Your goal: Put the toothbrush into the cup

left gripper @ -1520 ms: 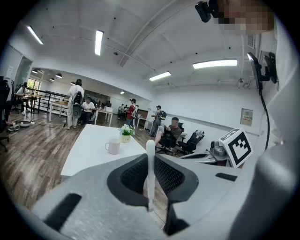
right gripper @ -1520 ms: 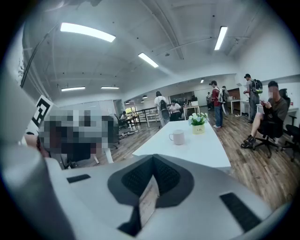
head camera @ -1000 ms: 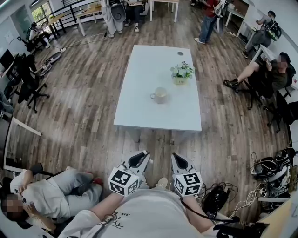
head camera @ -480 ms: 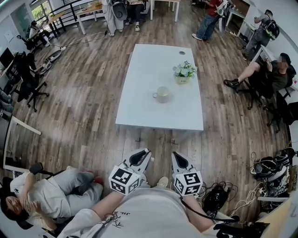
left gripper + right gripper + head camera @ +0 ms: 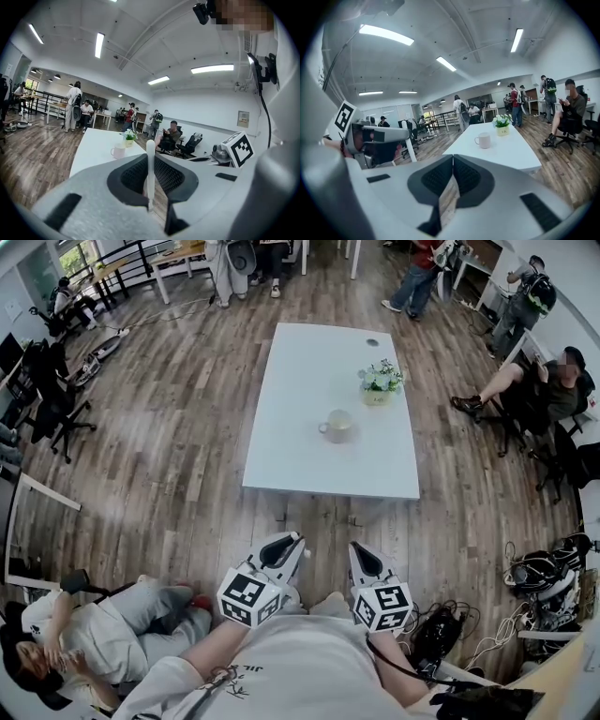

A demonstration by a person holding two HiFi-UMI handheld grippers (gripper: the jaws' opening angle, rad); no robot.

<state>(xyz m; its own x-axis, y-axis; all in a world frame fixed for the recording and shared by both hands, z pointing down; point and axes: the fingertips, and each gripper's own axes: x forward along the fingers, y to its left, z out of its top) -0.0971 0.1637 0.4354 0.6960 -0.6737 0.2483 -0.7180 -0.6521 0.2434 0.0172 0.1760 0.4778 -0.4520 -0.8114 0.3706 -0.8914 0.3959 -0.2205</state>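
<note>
Clearly the toothbrush (image 5: 150,157) is nowhere near the cup (image 5: 337,426). It sits clamped between the fingers (image 5: 131,177) of the left gripper (image 5: 287,544), close to the person's body. The cup stands well apart on the white tabletop (image 5: 300,446), at about 12 o'clock from both grippers in the head view. A small flower pot (image 5: 378,388) stands at 1 o'clock from the cup. The right gripper (image 5: 360,553) has its fingers pressed together on nothing.

In the left gripper view the toothbrush's long axis runs along the seam between the fingers. Its rounded white end pokes past the tips toward 12 o'clock; which end carries the bristles I cannot tell. It looks a light, stiff plastic stick, smooth enough to swivel in a narrow grip. The hold low on the shaft therefore seems sound, leaving the free end to enter the cup's mouth first. The cup could probably tip if nudged at the rim.
</note>
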